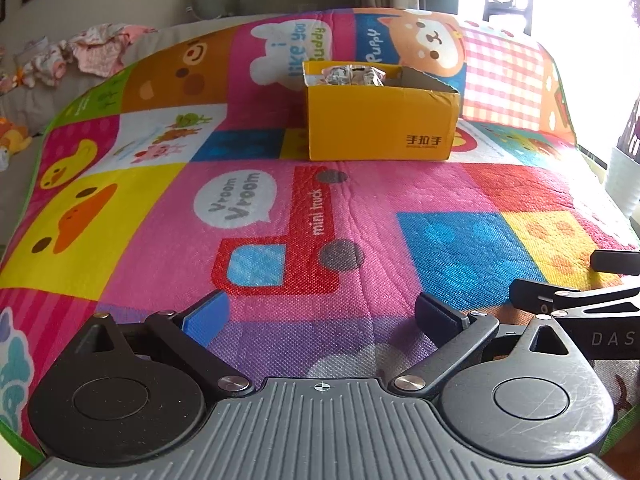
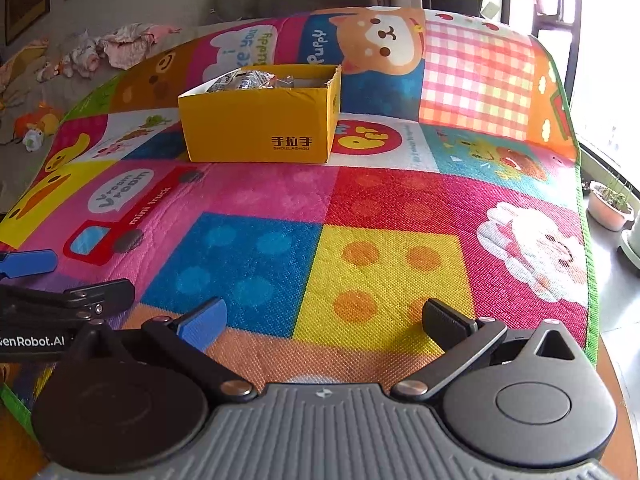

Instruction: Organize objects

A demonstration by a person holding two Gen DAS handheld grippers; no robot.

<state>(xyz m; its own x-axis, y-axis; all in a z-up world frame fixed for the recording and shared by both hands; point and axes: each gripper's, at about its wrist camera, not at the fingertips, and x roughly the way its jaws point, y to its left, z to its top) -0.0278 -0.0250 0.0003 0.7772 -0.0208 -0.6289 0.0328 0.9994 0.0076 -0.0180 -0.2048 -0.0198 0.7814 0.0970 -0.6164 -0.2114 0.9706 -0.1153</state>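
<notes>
A yellow cardboard box (image 1: 380,120) sits in the upper middle of the left wrist view and in the upper left-centre of the right wrist view (image 2: 260,120). It is open at the top, with black characters printed on its front face. Inside lie several shiny wrapped packets (image 1: 352,74), seen also from the right wrist (image 2: 248,80); what they are cannot be told.

The box rests on a colourful play mat (image 1: 280,208) printed with a red mini truck, ducks, a bear and a puppy, and the mat fills most of both frames (image 2: 360,200).

At the bottom of the left wrist view the left gripper (image 1: 322,312) holds its jaws wide apart with nothing between them, just above the mat. The right gripper (image 2: 326,316) is likewise spread wide and holding nothing, low in its own view. Each gripper shows at the edge of the other's frame: the right one at lower right (image 1: 568,280), the left one at lower left (image 2: 80,280).

Crumpled clothes (image 1: 96,52) lie in the upper left, beyond the mat.
</notes>
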